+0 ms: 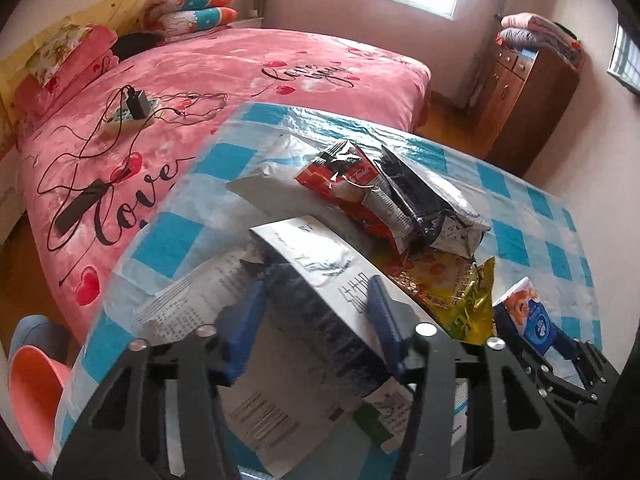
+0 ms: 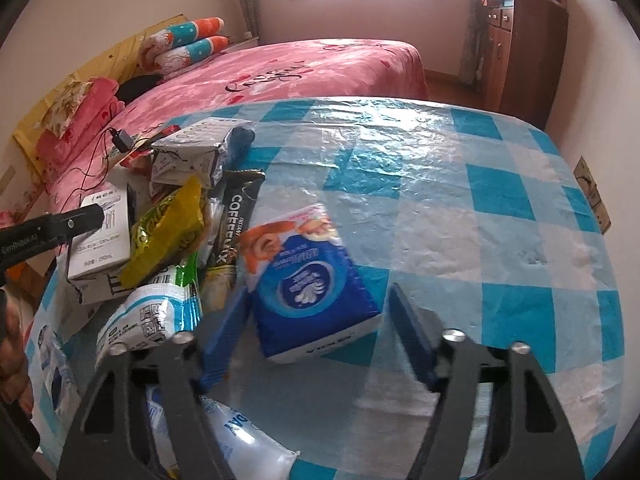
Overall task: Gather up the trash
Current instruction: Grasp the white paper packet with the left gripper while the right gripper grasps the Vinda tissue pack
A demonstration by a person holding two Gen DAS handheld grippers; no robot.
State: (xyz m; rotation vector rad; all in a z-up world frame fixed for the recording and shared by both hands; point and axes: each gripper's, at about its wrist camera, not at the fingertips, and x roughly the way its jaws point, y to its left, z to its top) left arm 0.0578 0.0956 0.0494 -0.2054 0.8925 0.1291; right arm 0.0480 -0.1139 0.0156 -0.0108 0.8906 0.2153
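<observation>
A heap of trash lies on a table with a blue-and-white checked cover (image 2: 460,208). My left gripper (image 1: 316,300) is closed around a white and dark milk carton (image 1: 316,280), its blue pads (image 1: 384,320) pressed on both sides. The carton also shows in the right wrist view (image 2: 104,240). Beyond it lie a red snack wrapper (image 1: 340,176), a black and white packet (image 1: 432,204) and a yellow wrapper (image 1: 456,284). My right gripper (image 2: 320,312) is open around a blue tissue pack (image 2: 308,280), apart from its sides. It also shows in the left wrist view (image 1: 532,316).
A coffee mix sachet (image 2: 236,220), a green and white pouch (image 2: 160,308) and clear water pouches (image 2: 240,440) lie at the table's left. A pink bed (image 1: 240,80) with a charger (image 1: 138,104) stands behind. A pink bin (image 1: 36,388) sits low left. A wooden cabinet (image 1: 524,92) stands right.
</observation>
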